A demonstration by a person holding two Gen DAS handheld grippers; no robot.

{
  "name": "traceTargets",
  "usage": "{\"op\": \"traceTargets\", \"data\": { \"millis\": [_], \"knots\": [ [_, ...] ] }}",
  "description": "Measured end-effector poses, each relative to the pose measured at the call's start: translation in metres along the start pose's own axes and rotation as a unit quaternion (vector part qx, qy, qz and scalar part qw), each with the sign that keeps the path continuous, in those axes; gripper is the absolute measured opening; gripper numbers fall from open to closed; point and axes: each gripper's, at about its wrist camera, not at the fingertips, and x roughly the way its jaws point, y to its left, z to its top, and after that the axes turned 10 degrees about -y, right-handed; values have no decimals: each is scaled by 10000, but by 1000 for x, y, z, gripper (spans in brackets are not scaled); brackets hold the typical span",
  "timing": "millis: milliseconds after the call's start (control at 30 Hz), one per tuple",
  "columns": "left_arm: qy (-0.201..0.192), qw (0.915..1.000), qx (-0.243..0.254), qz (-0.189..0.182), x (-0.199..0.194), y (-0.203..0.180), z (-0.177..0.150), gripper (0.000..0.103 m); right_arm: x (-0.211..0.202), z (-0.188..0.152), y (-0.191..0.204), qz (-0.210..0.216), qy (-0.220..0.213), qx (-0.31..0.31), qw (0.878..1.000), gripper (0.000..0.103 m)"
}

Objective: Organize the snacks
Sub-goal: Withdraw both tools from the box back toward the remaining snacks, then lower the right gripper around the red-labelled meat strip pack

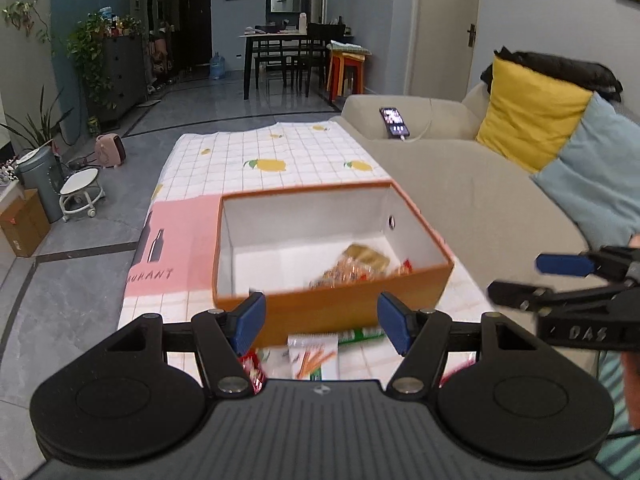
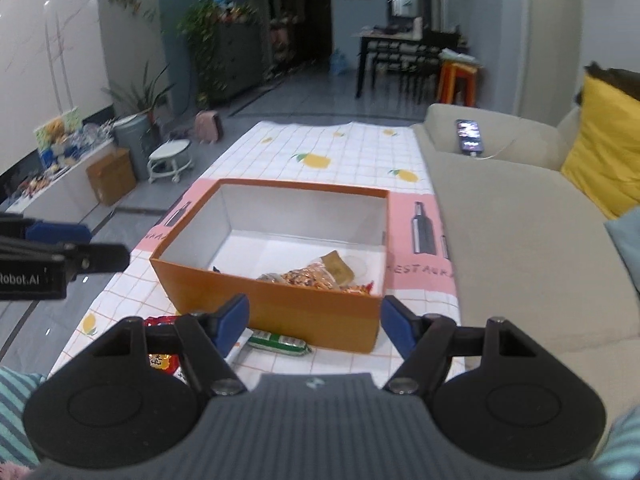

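An orange cardboard box (image 1: pixel 320 314) (image 2: pixel 280 308) with a white inside stands open on the checked tablecloth. Some snack packets (image 1: pixel 352 266) (image 2: pixel 316 274) lie in its near right corner. More snacks lie on the cloth in front of the box: a green packet (image 2: pixel 278 343) (image 1: pixel 360 335), a white packet with orange sticks (image 1: pixel 314 354) and red packets (image 2: pixel 162 360). My left gripper (image 1: pixel 322 326) is open and empty, just short of the box's near wall. My right gripper (image 2: pixel 314 322) is open and empty too, above the near snacks. Each gripper shows at the edge of the other's view.
A beige sofa (image 1: pixel 460 184) runs along the right side of the table, with a lit phone (image 1: pixel 394 122) on its arm and a yellow cushion (image 1: pixel 532 116). A small white stool (image 2: pixel 170 160), a bin and a cardboard carton stand on the floor at the left.
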Motion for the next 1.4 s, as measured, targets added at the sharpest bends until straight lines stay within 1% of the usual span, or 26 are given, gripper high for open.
{"op": "traceTargets", "data": {
  "millis": [100,167,233,333,467,567,700,800,900,1033,1200,1300,1400],
  "knots": [
    [187,9998,85,84,-8,-4,-20,75,-18,-18,3,-171,-65,-29,9998,70],
    [348,9993,41,86,-13,-5,-33,75,-26,-31,4,-266,-13,-2,9996,70],
    [497,9987,14,83,-16,-7,-46,75,-33,-44,4,-311,117,118,9994,70],
    [756,9969,184,78,-18,-16,-64,75,-38,-62,6,-315,356,157,9987,70],
    [1042,9940,318,-68,-18,-29,-79,75,-44,-83,12,-319,636,85,9974,70],
    [1194,9916,468,-160,-16,-39,-86,75,-43,-94,11,-326,857,116,9957,70],
    [1446,9881,433,-299,-7,-42,-90,75,-38,-97,3,-354,1019,278,9938,70],
    [1560,9862,338,-435,3,-42,-89,75,-27,-100,1,-370,1185,256,9919,70],
    [1607,9850,261,-575,15,-40,-87,75,-16,-104,0,-300,1293,161,9910,69],
    [1586,9844,235,-718,35,-38,-86,75,1,-108,-5,-369,1437,39,9889,69],
    [1618,9833,210,-802,61,-40,-92,75,23,-118,-18,-513,1698,121,9841,70],
    [1735,9811,128,-850,76,-44,-98,75,33,-127,-25,-581,1853,154,9808,70],
    [1917,9788,77,-716,89,-48,-104,75,41,-134,-33,-574,1911,263,9795,70]
  ]
}}
